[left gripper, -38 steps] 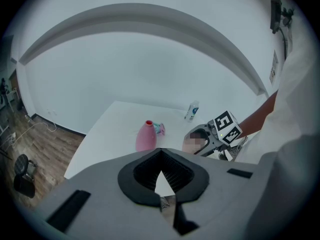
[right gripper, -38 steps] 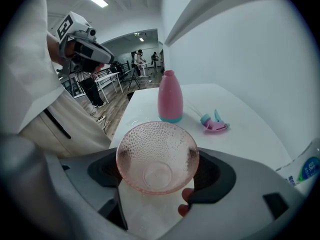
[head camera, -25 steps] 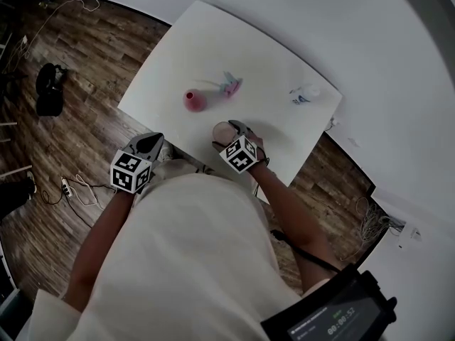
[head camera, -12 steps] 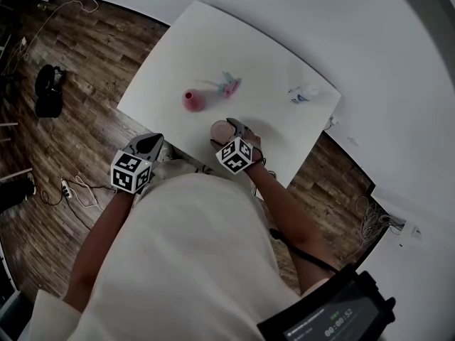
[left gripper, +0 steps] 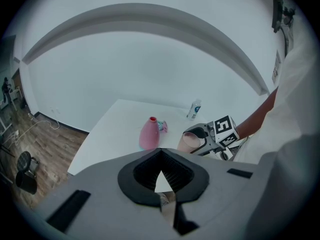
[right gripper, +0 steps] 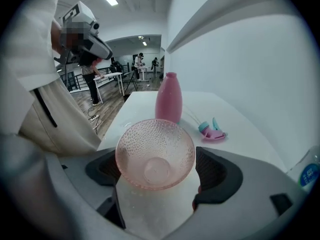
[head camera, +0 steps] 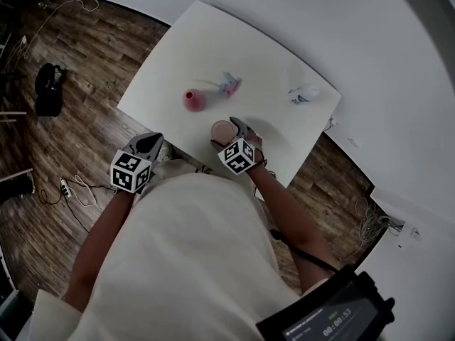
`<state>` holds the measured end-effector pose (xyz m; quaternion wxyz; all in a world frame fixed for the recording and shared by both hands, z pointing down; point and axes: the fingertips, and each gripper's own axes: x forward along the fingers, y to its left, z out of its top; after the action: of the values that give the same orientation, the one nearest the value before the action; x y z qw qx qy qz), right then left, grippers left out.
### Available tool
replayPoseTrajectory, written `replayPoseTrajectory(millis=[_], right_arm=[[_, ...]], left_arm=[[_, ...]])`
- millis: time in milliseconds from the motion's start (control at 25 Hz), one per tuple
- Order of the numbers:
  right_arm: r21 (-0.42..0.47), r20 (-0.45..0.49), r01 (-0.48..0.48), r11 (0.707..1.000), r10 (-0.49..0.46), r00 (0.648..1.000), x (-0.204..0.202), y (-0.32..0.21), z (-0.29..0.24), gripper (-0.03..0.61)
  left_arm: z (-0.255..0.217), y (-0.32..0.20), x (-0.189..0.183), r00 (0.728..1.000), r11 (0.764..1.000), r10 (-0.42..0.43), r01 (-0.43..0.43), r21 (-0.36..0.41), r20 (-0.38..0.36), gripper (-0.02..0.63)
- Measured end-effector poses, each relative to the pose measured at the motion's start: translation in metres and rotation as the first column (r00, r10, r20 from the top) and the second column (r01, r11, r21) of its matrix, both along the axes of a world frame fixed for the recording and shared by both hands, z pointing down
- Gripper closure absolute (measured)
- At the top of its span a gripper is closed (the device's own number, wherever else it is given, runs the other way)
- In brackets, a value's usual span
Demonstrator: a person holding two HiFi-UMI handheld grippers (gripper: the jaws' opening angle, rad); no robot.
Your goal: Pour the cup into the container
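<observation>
A pink dimpled glass cup (right gripper: 155, 151) stands upright on the white table (head camera: 213, 41) near its front edge. My right gripper (right gripper: 160, 176) has a jaw on each side of the cup (head camera: 222, 130). The jaws are opening, and the right pad stands just clear of the rim. The cup looks empty from this side. Beyond it stands the pink bottle-shaped container (right gripper: 168, 103), also in the head view (head camera: 193, 100). My left gripper (head camera: 148, 145) hangs shut and empty off the table's near-left edge, facing the container (left gripper: 149, 134) and the right gripper (left gripper: 200, 139).
A pink and teal sprayer cap (head camera: 229, 84) lies just behind the container. A small bottle with a blue label (head camera: 304, 93) stands at the table's far right. Wood floor with cables surrounds the table. People and other tables show far off in the right gripper view.
The right gripper has shifted slightly up and left along the cup and its jaws have spread a little. The cup and the left gripper have stayed put.
</observation>
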<state>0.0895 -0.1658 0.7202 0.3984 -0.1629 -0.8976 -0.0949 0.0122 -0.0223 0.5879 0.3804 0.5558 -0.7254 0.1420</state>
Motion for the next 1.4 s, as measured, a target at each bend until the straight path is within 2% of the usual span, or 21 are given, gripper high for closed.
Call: replayPoseTrajectory(millis=[160,480,760,800,880,1000,1280,1400], right_arm=[[-0.037,0.059,-0.007,0.999,0.009,0.998,-0.004,0.001,-0.019,0.126],[-0.06,0.173,-0.066,0.996,0.076,0.982,-0.003,-0.008,-0.06,0.124],[-0.028,0.28,-0.114,0.993,0.118,0.953,0.002,-0.021,-0.103,0.127],[-0.029,0.299,-0.123,0.992,0.126,0.946,0.003,-0.023,-0.112,0.139],[-0.03,0.339,-0.145,0.989,0.146,0.93,0.005,-0.027,-0.129,0.212],[-0.032,0.384,-0.177,0.984,0.176,0.907,0.008,-0.034,-0.15,0.29],[-0.063,0.418,-0.225,0.972,0.231,0.878,0.013,-0.043,-0.181,0.361],[-0.049,0.44,-0.275,0.96,0.268,0.857,0.015,-0.049,-0.195,0.391]], left_arm=[[-0.001,0.002,-0.001,1.0,1.0,-0.008,0.008,0.004,-0.004,0.604],[-0.004,-0.002,-0.002,1.0,0.999,-0.016,0.016,0.032,-0.014,0.604],[-0.006,-0.002,-0.006,0.998,0.997,-0.046,0.049,0.064,-0.054,0.604],[-0.007,-0.002,-0.006,0.997,0.996,-0.047,0.051,0.067,-0.056,0.604],[-0.008,-0.003,-0.008,0.997,0.996,-0.05,0.054,0.075,-0.059,0.604],[-0.01,-0.006,-0.012,0.996,0.994,-0.057,0.062,0.09,-0.063,0.604],[-0.018,-0.014,-0.02,0.994,0.987,-0.077,0.088,0.134,-0.083,0.604],[-0.024,-0.018,-0.024,0.994,0.984,-0.079,0.09,0.154,-0.076,0.604]])
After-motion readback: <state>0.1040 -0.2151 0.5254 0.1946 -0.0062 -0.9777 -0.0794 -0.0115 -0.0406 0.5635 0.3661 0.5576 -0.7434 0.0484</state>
